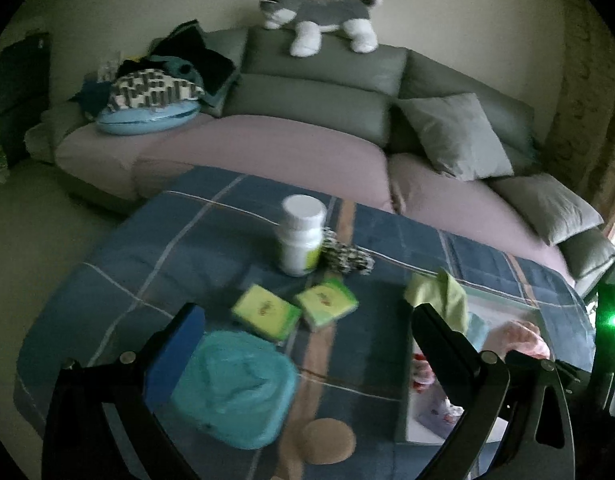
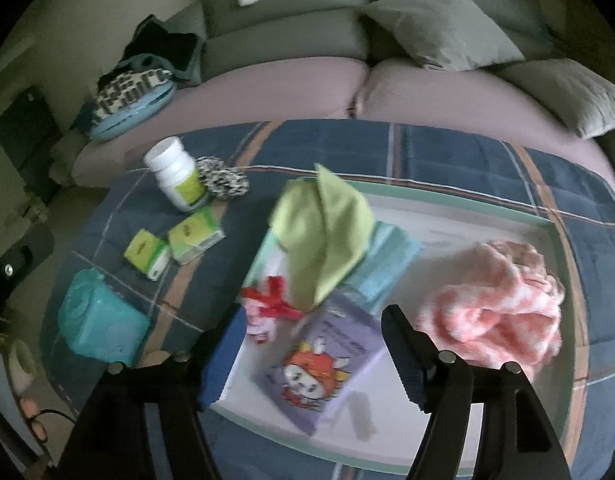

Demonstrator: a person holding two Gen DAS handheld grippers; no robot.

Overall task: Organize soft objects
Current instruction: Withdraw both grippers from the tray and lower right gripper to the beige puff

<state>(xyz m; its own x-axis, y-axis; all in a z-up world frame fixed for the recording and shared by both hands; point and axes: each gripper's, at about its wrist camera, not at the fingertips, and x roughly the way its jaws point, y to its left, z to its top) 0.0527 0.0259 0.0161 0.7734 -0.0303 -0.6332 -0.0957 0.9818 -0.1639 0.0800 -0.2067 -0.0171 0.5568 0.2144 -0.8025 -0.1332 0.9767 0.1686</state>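
In the right wrist view the right gripper [image 2: 313, 344] fills the lower middle of the frame with its jaws standing apart and nothing between the pads; it hangs over the near end of the white tray [image 2: 447, 220]. No earlier picture shows how it came there. Right under it, at lower centre, lies a purple packet with a red cartoon figure [image 2: 323, 364], and just left of that a small red-and-pink bundle with a bow [image 2: 267, 304]. Further up the tray a yellow-green cloth [image 2: 327, 232] is draped over a folded light-blue cloth [image 2: 387, 264], and at the right a pink-and-white knitted piece [image 2: 495, 308] lies in a loose heap. So several soft things already appear gathered in the tray.

In the left wrist view the left gripper [image 1: 307, 332] spans the lower part of the frame, jaws at their widest and empty. Between and just below its fingers, at lower left, sits a teal soft pack [image 1: 231, 388] on the blue plaid cover [image 1: 147, 248], outside the tray. Above it lie two green-yellow tissue packs [image 1: 295, 308], touching or nearly so, then a white bottle [image 1: 301, 240] with a black-and-white patterned fabric piece [image 1: 347, 258] just behind it at centre frame.

My judgement: the task is partly done. The teal pack, the tissue packs and the patterned piece still lie loose, and the teal pack looks the likely next pick for the left hand.

Far back, a plush dog [image 1: 319, 16] stands on the grey sofa [image 1: 327, 92].
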